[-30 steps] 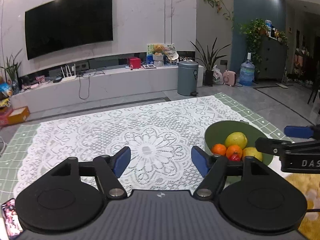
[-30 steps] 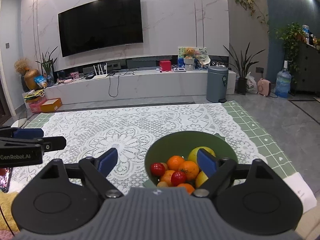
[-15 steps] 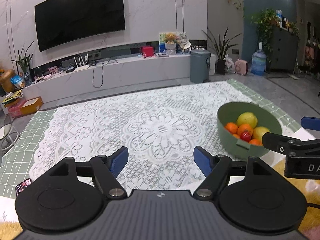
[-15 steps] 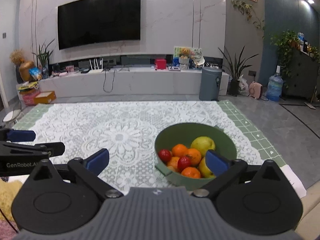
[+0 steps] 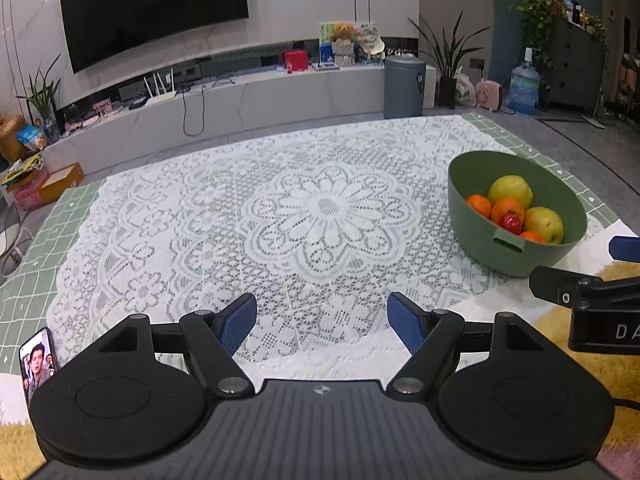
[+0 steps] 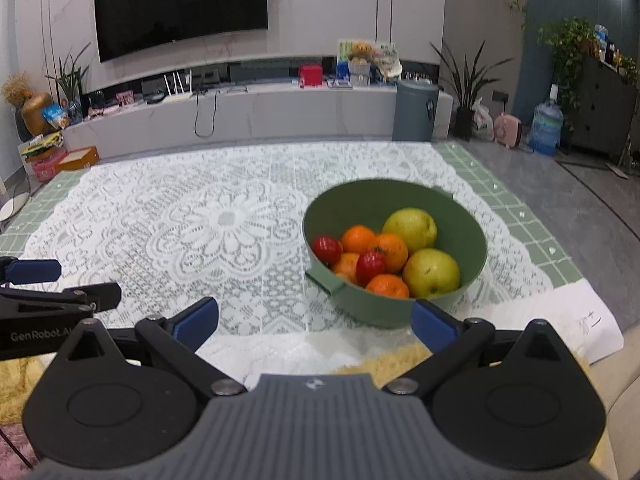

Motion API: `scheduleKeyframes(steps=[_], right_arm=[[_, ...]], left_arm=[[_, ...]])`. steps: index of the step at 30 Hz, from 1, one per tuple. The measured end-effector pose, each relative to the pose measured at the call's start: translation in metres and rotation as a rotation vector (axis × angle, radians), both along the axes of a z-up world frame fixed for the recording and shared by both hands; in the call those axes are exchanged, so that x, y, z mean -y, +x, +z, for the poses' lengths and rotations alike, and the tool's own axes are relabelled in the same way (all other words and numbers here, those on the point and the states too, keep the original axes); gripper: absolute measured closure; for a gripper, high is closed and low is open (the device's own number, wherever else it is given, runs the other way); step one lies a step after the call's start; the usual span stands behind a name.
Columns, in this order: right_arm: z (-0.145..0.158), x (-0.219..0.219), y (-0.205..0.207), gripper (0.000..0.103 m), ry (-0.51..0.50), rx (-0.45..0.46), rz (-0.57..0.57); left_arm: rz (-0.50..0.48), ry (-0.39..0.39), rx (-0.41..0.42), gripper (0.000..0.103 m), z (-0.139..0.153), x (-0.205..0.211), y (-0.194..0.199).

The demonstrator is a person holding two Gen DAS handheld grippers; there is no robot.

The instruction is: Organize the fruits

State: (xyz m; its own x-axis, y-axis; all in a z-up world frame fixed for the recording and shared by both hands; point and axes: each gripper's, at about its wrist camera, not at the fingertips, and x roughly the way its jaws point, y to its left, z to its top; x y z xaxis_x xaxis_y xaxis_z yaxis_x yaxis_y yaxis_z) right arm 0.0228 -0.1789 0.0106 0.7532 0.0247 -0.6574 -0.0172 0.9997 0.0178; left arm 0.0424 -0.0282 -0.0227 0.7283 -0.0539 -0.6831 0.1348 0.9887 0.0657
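Note:
A green bowl stands on the right part of the lace tablecloth; it also shows in the right wrist view. It holds two yellow-green apples, several oranges and small red fruits. My left gripper is open and empty, above the near edge of the cloth, left of the bowl. My right gripper is open and empty, just short of the bowl's near side. Each gripper shows at the edge of the other's view.
The table carries a white lace cloth over a green checked mat. A phone lies at the near left. A sheet of paper lies right of the bowl. A yellow fluffy rug lies below the near edge.
Both grippers have drawn back and risen from the table. The bowl now lies farther ahead in both views. Both stay open and empty.

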Motion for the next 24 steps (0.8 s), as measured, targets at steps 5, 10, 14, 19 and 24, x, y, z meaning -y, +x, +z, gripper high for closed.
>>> scheduleKeyframes(steps=[5,10,14,19,24], right_arm=[[-0.009,-0.002,0.006,0.004,-0.012,-0.037,0.007],[-0.01,-0.003,0.007,0.004,-0.019,-0.046,0.012],[-0.009,-0.003,0.005,0.004,-0.018,-0.041,0.018],[-0.008,-0.007,0.004,0.004,-0.02,-0.04,0.034],[-0.006,-0.01,0.003,0.004,-0.025,-0.033,0.048]], left_arm=[[0.001,0.003,-0.031,0.016,-0.006,0.0,0.003],[0.001,0.005,-0.038,0.016,-0.005,0.001,0.003],[0.005,0.004,-0.04,0.016,-0.004,0.0,0.002],[0.01,0.0,-0.038,0.016,-0.002,-0.001,0.002],[0.01,-0.001,-0.038,0.016,-0.002,-0.002,0.001]])
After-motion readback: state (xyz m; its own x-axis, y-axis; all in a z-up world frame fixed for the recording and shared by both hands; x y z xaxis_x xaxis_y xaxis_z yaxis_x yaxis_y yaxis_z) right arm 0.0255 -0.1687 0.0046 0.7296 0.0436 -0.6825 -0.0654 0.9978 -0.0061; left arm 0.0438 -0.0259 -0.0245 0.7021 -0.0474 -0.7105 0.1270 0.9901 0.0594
